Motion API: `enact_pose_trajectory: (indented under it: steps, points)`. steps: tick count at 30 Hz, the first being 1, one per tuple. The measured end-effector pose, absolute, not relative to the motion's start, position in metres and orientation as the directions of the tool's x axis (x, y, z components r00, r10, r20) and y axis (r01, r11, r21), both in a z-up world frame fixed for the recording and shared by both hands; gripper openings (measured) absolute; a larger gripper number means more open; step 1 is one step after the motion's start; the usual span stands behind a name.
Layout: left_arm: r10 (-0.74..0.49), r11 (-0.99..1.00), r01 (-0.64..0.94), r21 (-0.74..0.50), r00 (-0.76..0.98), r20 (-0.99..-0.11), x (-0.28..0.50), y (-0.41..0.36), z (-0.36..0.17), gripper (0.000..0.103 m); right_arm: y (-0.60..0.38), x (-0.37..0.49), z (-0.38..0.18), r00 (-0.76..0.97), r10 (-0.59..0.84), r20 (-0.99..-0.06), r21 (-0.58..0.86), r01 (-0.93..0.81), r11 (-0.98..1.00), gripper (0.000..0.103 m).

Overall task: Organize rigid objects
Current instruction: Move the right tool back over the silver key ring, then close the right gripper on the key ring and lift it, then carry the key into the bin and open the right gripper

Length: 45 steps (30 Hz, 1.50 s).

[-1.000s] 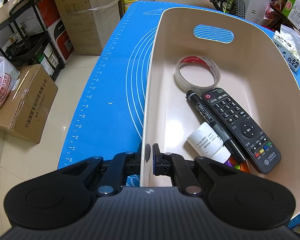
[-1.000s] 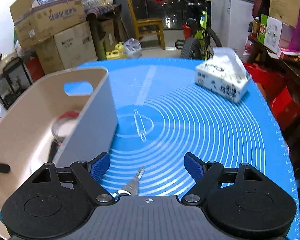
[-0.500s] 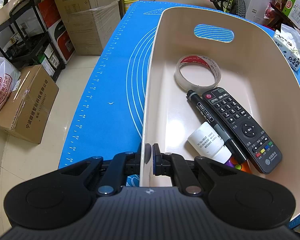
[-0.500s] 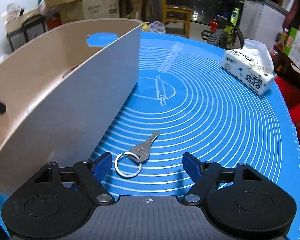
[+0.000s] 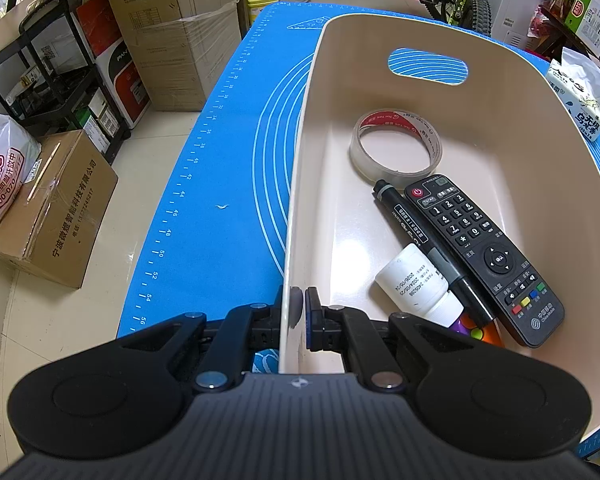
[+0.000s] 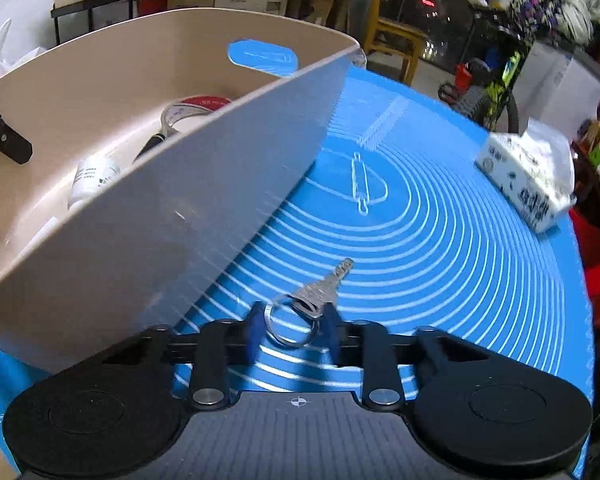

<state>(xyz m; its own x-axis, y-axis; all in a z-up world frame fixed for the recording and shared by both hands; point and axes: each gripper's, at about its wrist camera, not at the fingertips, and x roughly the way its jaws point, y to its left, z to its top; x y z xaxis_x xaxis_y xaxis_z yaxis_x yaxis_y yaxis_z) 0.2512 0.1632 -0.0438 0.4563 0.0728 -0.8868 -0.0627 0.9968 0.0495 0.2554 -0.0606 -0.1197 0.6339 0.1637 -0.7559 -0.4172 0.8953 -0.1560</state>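
1. The bench (image 6: 440, 240), covered by a blue mat with white rings, stretched out ahead of both pairs of fingers.
2. The beige bin (image 5: 296, 208) stood on it; the left gripper (image 5: 299, 312) had its fingers pinched on the bin's near left wall, one pad outside and one inside.
3. Ahead and to the right of those fingers, on the bin floor, lay a black remote (image 5: 484, 256), with a black marker (image 5: 424, 240) touching its left edge.
4. A roll of clear tape (image 5: 396, 146) lay beyond the marker's far end, and a small white bottle (image 5: 414, 284) lay nearest the fingers.
5. The right gripper (image 6: 290, 330) had its blue fingers drawn in on a key ring (image 6: 290, 326); its silver key (image 6: 324, 290) pointed away past the fingertips, just right of the bin's outer wall.
6. A tissue pack (image 6: 528, 178) sat well off to the far right.
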Motion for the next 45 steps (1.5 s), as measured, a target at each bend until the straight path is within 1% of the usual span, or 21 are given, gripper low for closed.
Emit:
enact_pose_trajectory:
  steps: [4,7,13,17,19,20,21,28,42,45]
  points:
    - [0.074,0.997,-0.063,0.05,0.456,-0.887,0.251,0.163,-0.044,0.007,-0.057,0.252,-0.114,0.681,0.141,-0.718,-0.214,-0.409,0.887,0.043]
    - [0.076,0.997,-0.062,0.053,0.456,-0.887,0.251,0.164,-0.042,0.007,-0.06,0.255,-0.113,0.692,0.122,-0.711,-0.236,-0.399,0.886,0.043]
    - [0.076,0.997,-0.062,0.054,0.456,-0.887,0.251,0.165,-0.042,0.007,-0.07,0.265,-0.12,0.669,0.133,-0.731,-0.197,-0.394,0.898,0.042]
    - [0.077,0.997,-0.062,0.055,0.456,-0.887,0.251,0.164,-0.042,0.007,-0.069,0.266,-0.124,0.655,0.154,-0.74,-0.174,-0.407,0.897,0.034]
    - [0.077,0.997,-0.062,0.055,0.456,-0.887,0.251,0.165,-0.042,0.007,-0.068,0.267,-0.124,0.652,0.164,-0.74,-0.173,-0.421,0.89,0.025]
    - [0.077,0.997,-0.062,0.055,0.455,-0.887,0.251,0.165,-0.042,0.007,-0.067,0.266,-0.123,0.653,0.168,-0.738,-0.17,-0.421,0.891,0.023]
    - [0.077,0.997,-0.062,0.055,0.455,-0.887,0.251,0.165,-0.042,0.007,-0.068,0.266,-0.122,0.652,0.178,-0.737,-0.157,-0.422,0.893,0.013]
    - [0.076,0.997,-0.062,0.054,0.456,-0.887,0.251,0.165,-0.042,0.007,-0.072,0.264,-0.11,0.673,0.173,-0.719,-0.15,-0.394,0.907,0.013]
    - [0.074,0.997,-0.063,0.05,0.455,-0.887,0.25,0.166,-0.043,0.007,-0.081,0.266,-0.046,0.755,0.165,-0.634,-0.156,-0.333,0.93,0.013]
    - [0.074,0.997,-0.063,0.051,0.455,-0.887,0.25,0.166,-0.043,0.007,-0.079,0.266,-0.029,0.777,0.173,-0.605,-0.158,-0.33,0.931,0.013]
